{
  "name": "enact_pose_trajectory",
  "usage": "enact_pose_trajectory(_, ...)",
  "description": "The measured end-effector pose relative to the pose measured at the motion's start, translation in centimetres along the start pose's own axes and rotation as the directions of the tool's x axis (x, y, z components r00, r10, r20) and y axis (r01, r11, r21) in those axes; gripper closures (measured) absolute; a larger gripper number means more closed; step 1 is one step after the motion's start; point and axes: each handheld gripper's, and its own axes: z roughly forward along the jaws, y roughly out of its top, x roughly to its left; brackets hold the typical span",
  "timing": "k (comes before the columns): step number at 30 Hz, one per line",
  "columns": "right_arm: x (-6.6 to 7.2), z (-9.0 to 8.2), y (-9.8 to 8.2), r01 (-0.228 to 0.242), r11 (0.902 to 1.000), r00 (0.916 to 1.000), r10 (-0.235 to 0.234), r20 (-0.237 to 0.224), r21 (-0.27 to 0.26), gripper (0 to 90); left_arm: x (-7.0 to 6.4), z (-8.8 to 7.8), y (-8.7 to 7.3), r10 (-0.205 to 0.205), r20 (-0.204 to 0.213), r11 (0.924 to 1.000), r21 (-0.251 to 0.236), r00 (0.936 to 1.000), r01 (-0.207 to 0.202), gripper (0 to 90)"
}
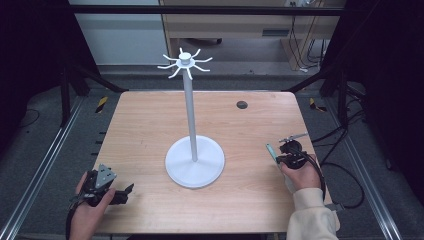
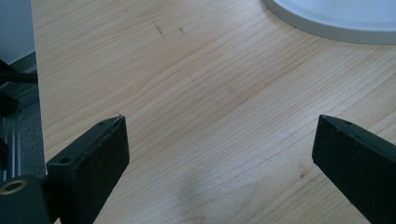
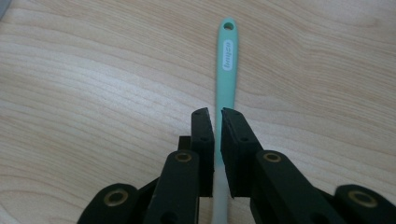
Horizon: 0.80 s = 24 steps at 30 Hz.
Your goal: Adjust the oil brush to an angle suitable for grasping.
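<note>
Right gripper view: right tongs (image 3: 217, 114) clamping teal handle (image 3: 225, 70).

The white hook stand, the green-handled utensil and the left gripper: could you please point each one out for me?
white hook stand (image 1: 190, 105), high view, on its upright pole.
green-handled utensil (image 3: 226, 56), right gripper view, on the handle near its hanging hole.
left gripper (image 2: 219, 144), left gripper view, midway between its open fingertips.

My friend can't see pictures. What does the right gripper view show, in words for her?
The hand-held gripper has its two black jaws closed on a thin green handle, maybe a toothbrush's, with a white label and a small hole at its far end. The handle points away over a light wooden table.
</note>
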Motion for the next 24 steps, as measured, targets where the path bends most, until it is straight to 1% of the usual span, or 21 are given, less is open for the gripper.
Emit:
enact_pose_trajectory(1, -0.1, 0.0, 0.0, 0.001, 1.0000, 1.0000, -0.001, 0.004, 0.007, 79.0, 0.0, 0.0, 0.0, 0.001, 0.000, 1.0000, 0.001, 1.0000, -0.001, 3.5)
enact_pose_trajectory(2, -0.2, 0.0, 0.0, -0.002, 0.9997, 0.9999, 0.002, 0.016, 0.023, 74.4, 0.0, 0.0, 0.0, 0.002, 0.002, 1.0000, 0.003, 1.0000, -0.002, 3.5)
enact_pose_trajectory(3, -0.2, 0.0, 0.0, -0.002, 0.9997, 0.9999, 0.002, 0.016, 0.023, 74.4, 0.0, 0.0, 0.0, 0.002, 0.002, 1.0000, 0.003, 1.0000, -0.002, 3.5)
enact_pose_trajectory(5, -0.3, 0.1, 0.0, -0.012, 0.9990, 0.9998, 0.012, 0.017, 0.042, 71.5, 0.0, 0.0, 0.0, 0.001, 0.003, 1.0000, 0.003, 1.0000, -0.001, 3.5)
enact_pose_trajectory(6, -0.4, 0.1, -0.1, -0.010, 0.9985, 0.9998, 0.009, 0.018, 0.053, 70.2, 0.0, 0.0, 0.0, 0.002, 0.003, 1.0000, 0.004, 1.0000, -0.002, 3.5)
enact_pose_trajectory(10, -0.6, 0.3, -0.1, -0.004, 0.9955, 0.9998, 0.002, 0.022, 0.095, 69.1, 0.0, 0.1, 0.0, 0.002, 0.003, 1.0000, 0.005, 1.0000, -0.002, 3.5)
enact_pose_trajectory(13, -0.5, 0.5, -0.1, -0.010, 0.9929, 0.9999, 0.009, 0.011, 0.119, 67.9, 0.0, 0.1, 0.0, 0.002, 0.004, 1.0000, 0.006, 1.0000, -0.002, 3.5)
enact_pose_trajectory(15, -0.5, 0.6, 0.0, 0.001, 0.9911, 1.0000, -0.002, 0.004, 0.133, 67.3, 0.0, 0.1, 0.0, 0.002, 0.004, 1.0000, 0.007, 1.0000, -0.003, 3.4)
enact_pose_trajectory(16, -0.4, 0.6, 0.0, 0.000, 0.9899, 1.0000, 0.000, 0.002, 0.142, 66.9, 0.0, 0.1, 0.0, 0.002, 0.004, 1.0000, 0.007, 1.0000, -0.002, 3.5)
enact_pose_trajectory(19, -0.5, 0.7, 0.2, 0.010, 0.9867, 0.9999, -0.010, -0.003, 0.162, 67.0, 0.0, 0.1, 0.0, 0.003, 0.003, 1.0000, 0.008, 1.0000, -0.003, 3.4)
enact_pose_trajectory(21, -0.5, 0.8, 0.3, 0.007, 0.9840, 1.0000, -0.008, 0.003, 0.178, 67.6, 0.0, 0.1, 0.0, 0.003, 0.003, 1.0000, 0.009, 1.0000, -0.003, 3.4)
enact_pose_trajectory(24, -0.6, 1.1, 0.2, 0.014, 0.9801, 0.9999, -0.012, -0.011, 0.198, 69.0, 0.0, 0.1, 0.0, 0.002, 0.003, 0.9999, 0.011, 1.0000, -0.002, 3.4)
